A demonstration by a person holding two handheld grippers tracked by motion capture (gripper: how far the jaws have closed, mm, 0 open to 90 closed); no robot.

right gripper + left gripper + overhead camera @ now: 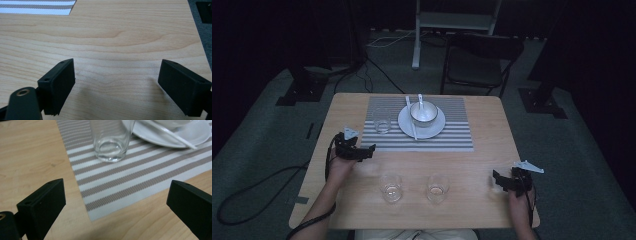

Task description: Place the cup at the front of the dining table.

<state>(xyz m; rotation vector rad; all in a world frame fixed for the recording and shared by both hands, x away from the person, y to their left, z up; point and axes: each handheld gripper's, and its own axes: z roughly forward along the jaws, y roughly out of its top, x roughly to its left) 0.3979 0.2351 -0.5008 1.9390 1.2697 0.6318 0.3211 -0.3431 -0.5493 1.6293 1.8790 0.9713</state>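
On table (472, 165), both grippers agape (empty), glasses btwn.

Lying flat across the far middle of the table (482, 150): a grey-and-white striped placemat (452, 140). Standing upright on its left part, an empty clear glass (382, 120). Just right of that, a white plate (404, 125) carrying a pale bowl (424, 113), a white spoon (420, 100) and a white chopstick (411, 120). Nearer, off the mat, two more upright glasses side by side: left glass (391, 187), right glass (437, 188).
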